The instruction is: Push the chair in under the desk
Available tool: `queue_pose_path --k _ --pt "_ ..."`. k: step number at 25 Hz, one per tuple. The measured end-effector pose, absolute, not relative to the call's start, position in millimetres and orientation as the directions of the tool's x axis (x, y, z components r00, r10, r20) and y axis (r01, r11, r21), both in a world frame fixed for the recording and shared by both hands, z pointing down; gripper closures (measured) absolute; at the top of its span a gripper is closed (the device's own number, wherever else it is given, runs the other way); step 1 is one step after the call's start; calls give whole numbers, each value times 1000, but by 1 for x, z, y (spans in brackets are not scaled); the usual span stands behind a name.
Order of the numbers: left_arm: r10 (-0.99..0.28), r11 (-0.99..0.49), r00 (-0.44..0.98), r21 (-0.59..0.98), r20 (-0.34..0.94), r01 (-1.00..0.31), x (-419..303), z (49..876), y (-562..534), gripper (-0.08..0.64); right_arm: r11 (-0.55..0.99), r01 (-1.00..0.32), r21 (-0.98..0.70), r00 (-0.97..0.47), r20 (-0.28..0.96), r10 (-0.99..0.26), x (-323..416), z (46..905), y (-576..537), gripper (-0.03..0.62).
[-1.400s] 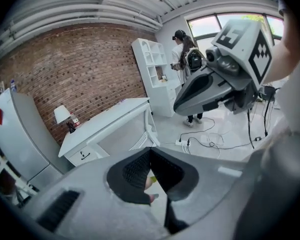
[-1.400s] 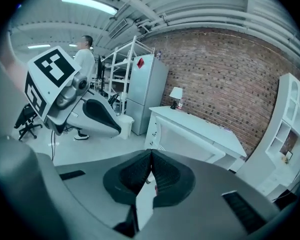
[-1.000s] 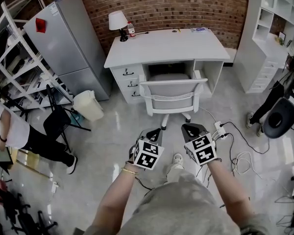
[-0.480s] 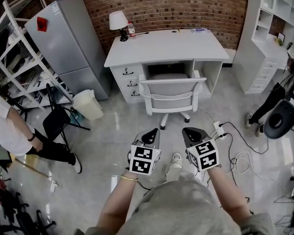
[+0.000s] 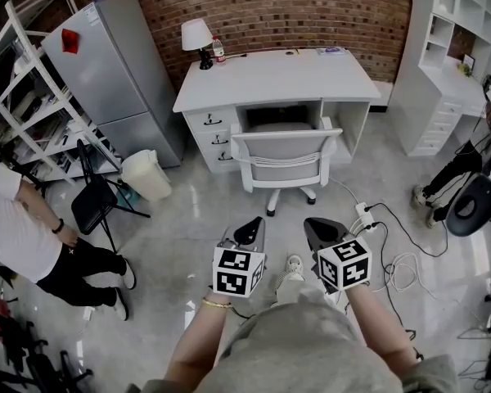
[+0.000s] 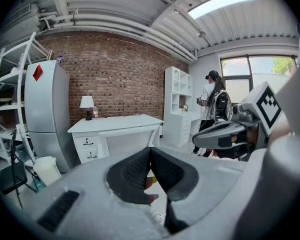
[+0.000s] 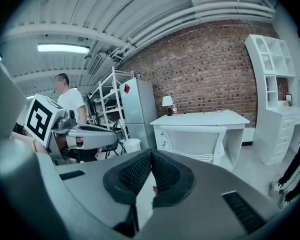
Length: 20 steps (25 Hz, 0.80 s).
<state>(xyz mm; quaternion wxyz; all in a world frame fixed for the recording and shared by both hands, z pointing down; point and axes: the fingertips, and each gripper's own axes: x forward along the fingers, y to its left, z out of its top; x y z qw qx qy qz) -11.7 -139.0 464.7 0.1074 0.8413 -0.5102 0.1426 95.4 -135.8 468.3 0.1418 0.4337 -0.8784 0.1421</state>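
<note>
A white desk (image 5: 278, 76) stands against the brick wall. A white chair (image 5: 285, 158) with a grey mesh back sits in front of its knee opening, the seat partly under the desktop. Both grippers hang well short of the chair, over the floor. My left gripper (image 5: 250, 229) is shut with nothing between its jaws, and my right gripper (image 5: 317, 228) is shut and empty too. In the left gripper view the desk (image 6: 117, 126) shows beyond the shut jaws. In the right gripper view the chair back (image 7: 195, 141) and desk (image 7: 205, 119) lie straight ahead.
A grey fridge (image 5: 114, 72) and a white bin (image 5: 147, 176) stand left of the desk. A black folding chair (image 5: 98, 203) and a person (image 5: 24, 236) are at far left. A power strip with cables (image 5: 368, 215) lies on the floor at right. White shelving (image 5: 454, 56) fills the right.
Both grippers have drawn back slightly toward my body and rolled, so their marker cubes face up more. The person at left has stood up and shifted. The chair has not moved.
</note>
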Motion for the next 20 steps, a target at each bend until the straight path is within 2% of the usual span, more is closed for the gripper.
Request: queue_pose_path --k 20 --pt "-840 -452 440 41 317 -891 -5 455 -136 549 597 -794 -114 -596 335 -730 93 455 -130 584"
